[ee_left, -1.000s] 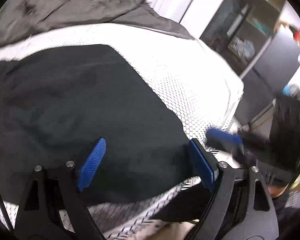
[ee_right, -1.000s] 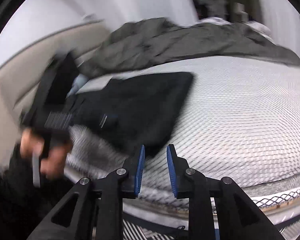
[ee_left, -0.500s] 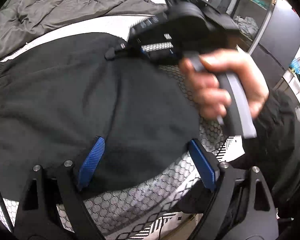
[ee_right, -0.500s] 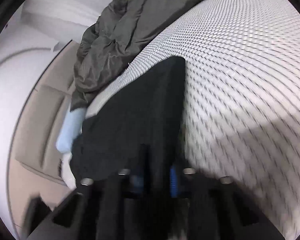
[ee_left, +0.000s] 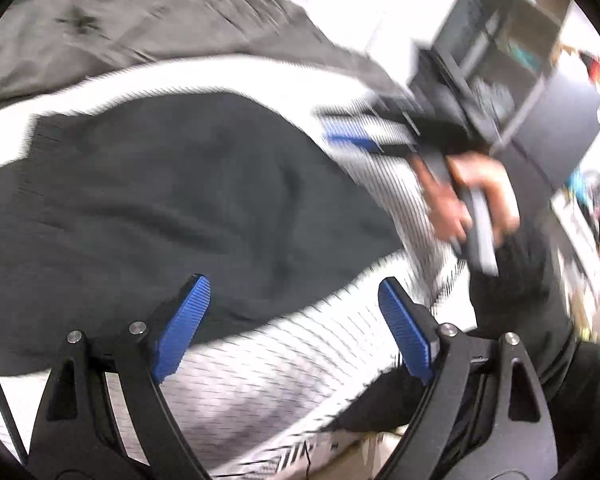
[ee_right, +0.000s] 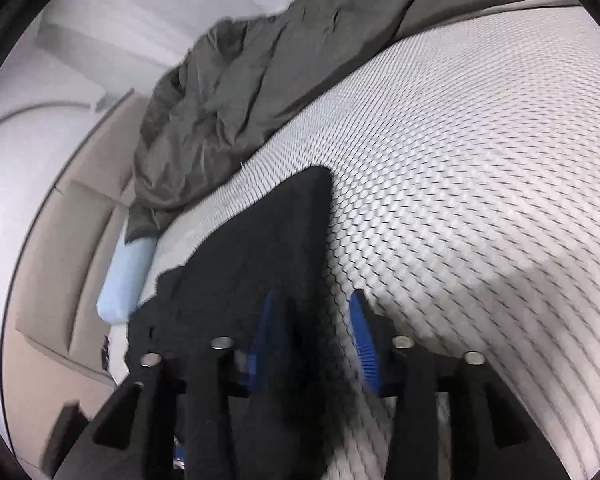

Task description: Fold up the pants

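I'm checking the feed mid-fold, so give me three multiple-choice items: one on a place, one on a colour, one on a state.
1. Where do the black pants lie?
A. on the patterned white mattress
B. on the floor
C. on a chair

2. What colour are the gripper pads?
A. red
B. blue
C. yellow

3. How does the left gripper stand?
A. clamped on the pants
B. shut on nothing
C. open, nothing pinched

Answers:
1 A, the pants are spread on the mattress, beside the grey blanket.
2 B, both pads show blue.
3 C, its jaws stand wide apart above the pants' edge.
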A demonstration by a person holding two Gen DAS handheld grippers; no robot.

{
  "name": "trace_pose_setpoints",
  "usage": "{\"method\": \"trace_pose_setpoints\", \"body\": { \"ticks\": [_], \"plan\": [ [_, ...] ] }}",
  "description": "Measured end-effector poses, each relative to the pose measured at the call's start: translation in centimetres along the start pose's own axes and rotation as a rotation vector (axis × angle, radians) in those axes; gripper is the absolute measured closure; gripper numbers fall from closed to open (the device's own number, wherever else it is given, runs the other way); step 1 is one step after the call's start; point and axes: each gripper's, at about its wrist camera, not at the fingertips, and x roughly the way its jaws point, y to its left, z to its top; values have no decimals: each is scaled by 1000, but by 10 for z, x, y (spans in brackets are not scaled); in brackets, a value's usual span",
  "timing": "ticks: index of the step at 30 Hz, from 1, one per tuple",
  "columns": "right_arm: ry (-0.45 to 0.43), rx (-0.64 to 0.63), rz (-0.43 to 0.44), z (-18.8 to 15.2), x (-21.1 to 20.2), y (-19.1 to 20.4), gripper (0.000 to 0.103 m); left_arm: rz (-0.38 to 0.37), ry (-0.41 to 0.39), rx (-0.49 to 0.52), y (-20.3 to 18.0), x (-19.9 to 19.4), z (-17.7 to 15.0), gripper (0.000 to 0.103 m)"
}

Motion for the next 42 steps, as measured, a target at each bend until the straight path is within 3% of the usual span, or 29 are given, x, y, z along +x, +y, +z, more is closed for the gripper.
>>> {"method": "trace_pose_setpoints", "body": {
  "ticks": [4, 7, 8, 9, 10, 12, 15, 17, 19, 20, 22, 23, 24, 25, 26, 27, 31, 32, 34, 35, 36, 38, 39, 42],
  "plan": [
    [-4, -33, 64, -24, -24, 6, 57, 114, -141, -200, 71, -39, 16, 18],
    [66, -56, 80, -38, -7, 13, 56, 195, -111, -359, 122, -33, 15, 20],
    [93, -84, 56, -42, 4, 18, 56, 218, -83, -382, 132, -25, 13, 28],
    [101, -101, 37, -45, 10, 20, 62, 253, -50, -392, 139, -17, 11, 38],
    [98, -115, 10, -46, 16, 22, 79, 284, -18, -402, 143, -9, 7, 43],
    [86, -129, 12, -47, 15, 28, 92, 292, -14, -427, 147, -7, 1, 53],
    [39, -192, 48, -49, -7, 42, 94, 287, -22, -416, 147, -11, -2, 57],
    [69, -198, 3, -51, -2, 36, 93, 293, -5, -409, 146, -8, -5, 57],
    [144, -140, -63, -54, 16, 19, 84, 304, 4, -398, 141, -9, -5, 55],
    [164, -57, -52, -53, 24, 6, 83, 310, -1, -402, 139, -11, -4, 55],
    [140, -13, -18, -49, 18, 4, 79, 294, -34, -415, 131, -21, 0, 54],
    [95, -34, -25, -47, 8, 10, 76, 278, -52, -404, 126, -29, 4, 46],
    [56, -52, -37, -45, 1, 14, 67, 263, -77, -386, 122, -34, 9, 29],
    [10, -59, -37, -43, -7, 17, 53, 260, -99, -370, 119, -37, 14, 19],
    [-13, -60, -22, -41, -11, 18, 47, 268, -124, -341, 117, -37, 26, 12],
    [-20, -61, -5, -40, -11, 19, 41, 282, -135, -323, 118, -35, 37, 12],
    [14, -55, 18, -35, -2, 17, 41, 318, -63, -328, 146, 2, 95, 12],
    [30, -55, 18, -35, 3, 16, 41, 307, -30, -337, 159, 16, 108, 15],
    [57, -44, 13, -33, 8, 13, 41, 270, 43, -368, 179, 41, 116, 41],
    [65, -36, 10, -33, 14, 17, 41, 251, 81, -384, 185, 51, 116, 63],
    [69, -29, 7, -33, 13, 13, 41, 232, 105, -392, 190, 58, 115, 69],
    [69, -27, 14, -33, 13, 16, 41, 187, 78, -408, 198, 56, 113, 76],
    [61, -37, 24, -32, 9, 18, 41, 149, 54, -424, 200, 50, 111, 84],
    [38, -48, 35, -31, -2, 19, 41, 65, -20, -450, 202, 21, 109, 87]
  ]
}}
